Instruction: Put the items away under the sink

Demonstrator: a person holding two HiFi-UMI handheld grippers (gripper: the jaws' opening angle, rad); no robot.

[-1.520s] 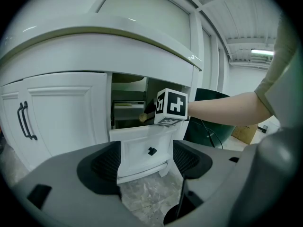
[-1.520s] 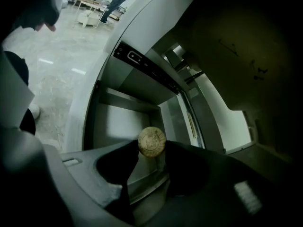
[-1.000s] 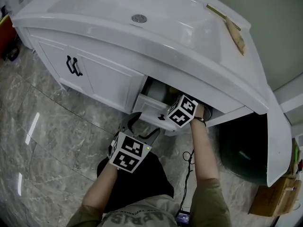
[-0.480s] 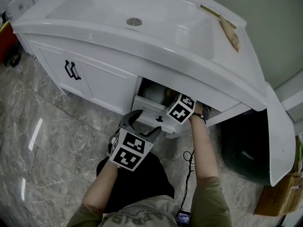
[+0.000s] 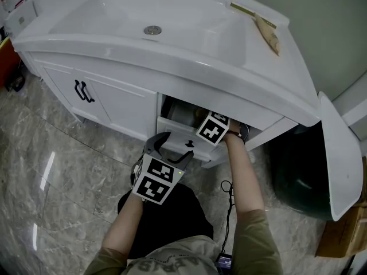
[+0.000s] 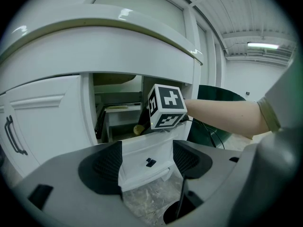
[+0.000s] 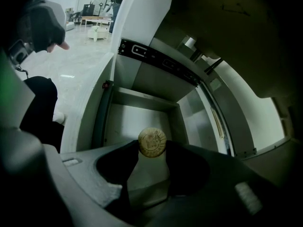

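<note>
The right gripper point(image 7: 152, 150) is squeezing a round tan thing point(image 7: 152, 142) between its two jaws. Only the flat end shows. It is a circle, pale yellow-brown like cork, with faint print that is too small to read. From the left gripper view, a bit of something yellow point(image 6: 138, 129) peeks out just under the right gripper's marked cube point(image 6: 166, 107). The round tan thing is held inside the open drawer point(image 7: 137, 115) under the sink point(image 5: 143, 16), above the drawer's smooth, pale floor. I cannot tell if it touches the floor.

The drawer is a white box with straight walls, a dark metal rail along its side point(image 7: 158, 58) and a small black handle point(image 6: 150, 162) on its front.

The left gripper point(image 5: 175, 148) has its jaws wide apart with nothing in them. It hangs just in front of the drawer, and its black pads point(image 6: 111, 162) are bumpy.

The sink is white, shiny and curved. The cabinet door point(image 5: 114, 105) next to the drawer is shut and has black handles point(image 5: 83, 90). The floor point(image 5: 46, 171) is grey, glossy stone with wavy lines.
</note>
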